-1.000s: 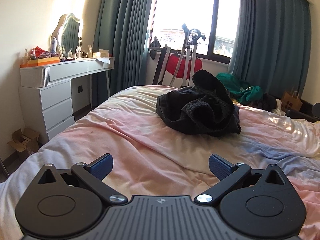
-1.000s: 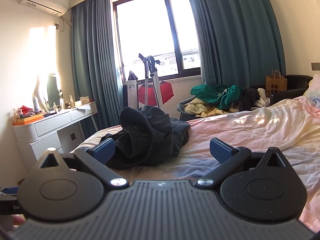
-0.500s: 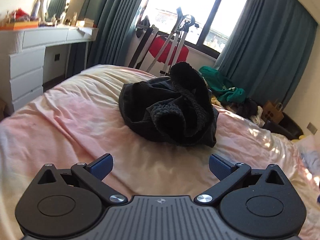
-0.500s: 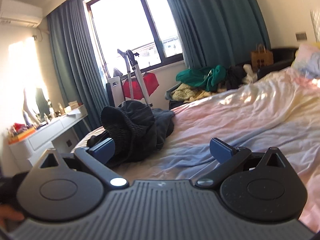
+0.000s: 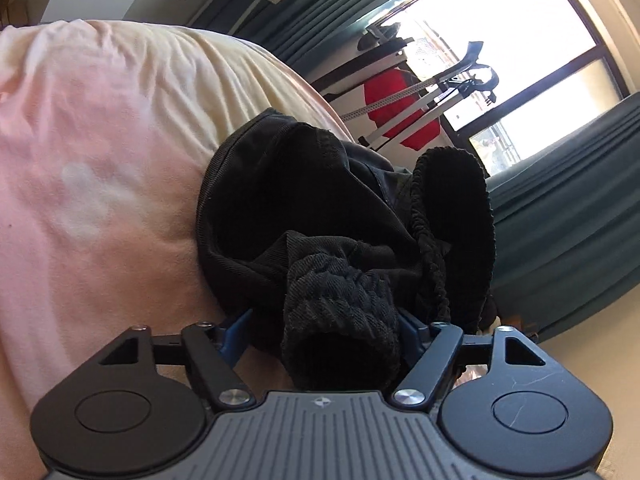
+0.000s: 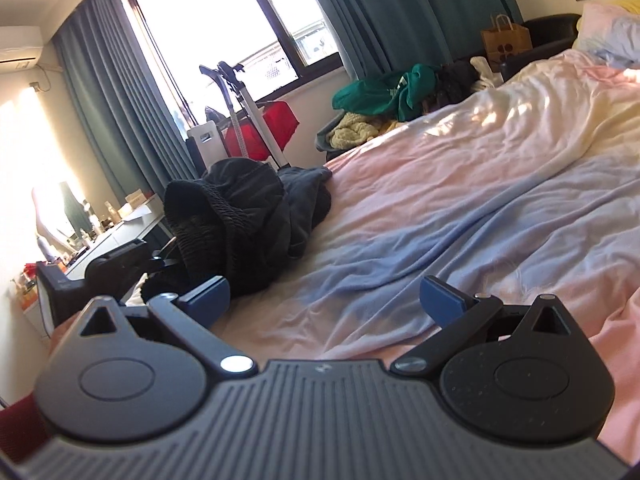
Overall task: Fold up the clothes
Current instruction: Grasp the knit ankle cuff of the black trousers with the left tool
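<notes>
A crumpled black garment (image 5: 320,208) lies in a heap on the pink and blue bedsheet (image 5: 100,160). My left gripper (image 5: 324,328) is open, its blue fingers on either side of a ribbed cuff of the garment that pokes between them. In the right wrist view the same garment (image 6: 248,216) sits left of centre, and the left gripper (image 6: 116,264) shows beside it. My right gripper (image 6: 324,300) is open and empty, low over the sheet (image 6: 460,208) to the right of the heap.
A pile of green and yellow clothes (image 6: 384,96) lies on a chair beyond the bed. A red bag and a metal stand (image 6: 256,128) are by the window. A white dresser (image 6: 120,224) is on the left. A pillow (image 6: 612,32) lies at far right.
My left gripper has moved forward to the garment and tilted; the cuff now sits between its fingers. My right gripper has drifted closer to the bed and rolled slightly.
</notes>
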`<state>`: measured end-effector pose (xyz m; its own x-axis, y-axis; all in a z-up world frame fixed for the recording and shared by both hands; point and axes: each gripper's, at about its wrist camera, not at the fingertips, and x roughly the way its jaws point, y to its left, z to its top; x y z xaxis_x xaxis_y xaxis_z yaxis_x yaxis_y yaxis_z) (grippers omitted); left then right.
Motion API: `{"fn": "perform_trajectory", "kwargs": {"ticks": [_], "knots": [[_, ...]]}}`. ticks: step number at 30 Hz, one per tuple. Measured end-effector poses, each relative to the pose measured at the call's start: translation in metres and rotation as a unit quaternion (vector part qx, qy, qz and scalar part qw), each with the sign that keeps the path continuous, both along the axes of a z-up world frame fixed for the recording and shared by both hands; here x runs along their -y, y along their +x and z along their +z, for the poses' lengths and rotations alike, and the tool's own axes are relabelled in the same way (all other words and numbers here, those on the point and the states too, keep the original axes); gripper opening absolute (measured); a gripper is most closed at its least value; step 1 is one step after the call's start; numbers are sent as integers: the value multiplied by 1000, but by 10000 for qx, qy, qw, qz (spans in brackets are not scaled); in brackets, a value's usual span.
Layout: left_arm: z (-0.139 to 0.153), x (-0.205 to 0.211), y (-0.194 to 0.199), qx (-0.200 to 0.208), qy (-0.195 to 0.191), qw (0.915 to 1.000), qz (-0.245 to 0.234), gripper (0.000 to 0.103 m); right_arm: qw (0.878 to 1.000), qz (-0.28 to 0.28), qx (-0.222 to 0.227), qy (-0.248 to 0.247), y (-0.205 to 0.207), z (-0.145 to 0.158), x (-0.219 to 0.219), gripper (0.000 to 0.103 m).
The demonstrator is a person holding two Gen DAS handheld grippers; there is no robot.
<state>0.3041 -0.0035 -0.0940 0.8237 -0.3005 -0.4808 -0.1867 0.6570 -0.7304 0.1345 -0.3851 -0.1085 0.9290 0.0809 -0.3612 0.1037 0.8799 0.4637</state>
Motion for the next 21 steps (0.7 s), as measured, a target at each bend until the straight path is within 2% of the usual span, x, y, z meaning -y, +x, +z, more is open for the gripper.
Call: {"fn": "perform_trajectory", "kwargs": {"ticks": [1, 3, 4, 5, 7, 11, 14, 18, 21], "knots": [[2, 3, 3, 14, 46, 10000, -19, 47, 10000, 8, -22, 6, 3, -3, 0, 103], [9, 8, 7, 31, 221, 9997, -84, 34, 10000, 44, -49, -55, 7, -6, -2, 103], [14, 11, 7, 49, 353, 9993, -145, 24, 9999, 59, -40, -114, 8, -7, -4, 103], [20, 13, 6, 72, 520, 9984, -216, 19, 9998, 72, -24, -172, 9, -7, -7, 103], [36, 16, -6, 231, 912, 9952, -287, 17, 9995, 98, 7, -288, 11, -7, -12, 103], [76, 19, -46, 709, 1700, 9821, -383, 16, 9984, 148, 132, -533, 7, -3, -20, 103], [97, 3, -82, 800, 1775, 9795, -523, 15, 9978, 144, 238, -598, 2, 2, -23, 103], [110, -25, -130, 834, 1851, 9763, -748, 15, 9969, 104, 386, -679, -6, 10, -26, 103], [114, -50, -171, 777, 1864, 9754, -886, 15, 9974, 132, 449, -552, -13, 16, -27, 103]]}}
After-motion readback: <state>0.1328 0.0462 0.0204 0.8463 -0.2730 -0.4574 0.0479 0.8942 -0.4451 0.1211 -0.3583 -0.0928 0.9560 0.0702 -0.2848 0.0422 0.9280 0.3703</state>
